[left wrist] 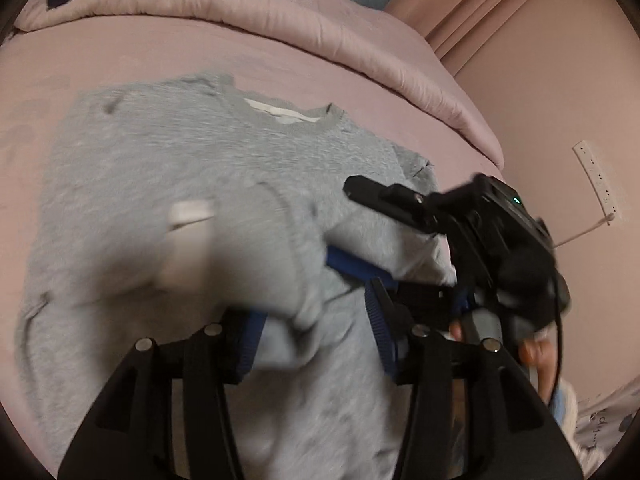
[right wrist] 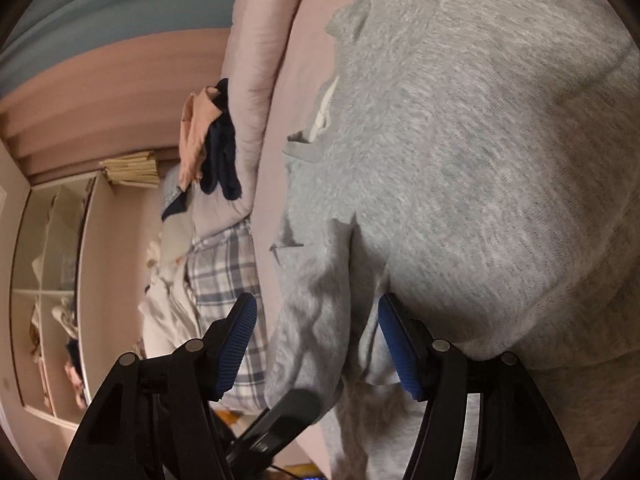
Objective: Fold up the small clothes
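A grey sweatshirt (left wrist: 208,160) lies spread on the pink bed sheet (left wrist: 80,60), collar at the far side. My left gripper (left wrist: 316,332) is open, and a blurred fold of the sweatshirt with a white label sits between its blue pads. My right gripper (right wrist: 316,344) is open with a grey sleeve (right wrist: 312,320) hanging between its pads. The right gripper also shows in the left wrist view (left wrist: 360,268) at the sweatshirt's right side, its jaws standing apart around the cloth. The sweatshirt's body (right wrist: 480,140) fills the right of the right wrist view.
A rolled pink duvet (left wrist: 280,20) runs along the far side of the bed with dark clothes (right wrist: 220,152) piled on it. A plaid cloth (right wrist: 224,272) lies by the bed edge. A white shelf unit (right wrist: 48,280) stands against the wall. A power strip (left wrist: 596,180) hangs on the wall.
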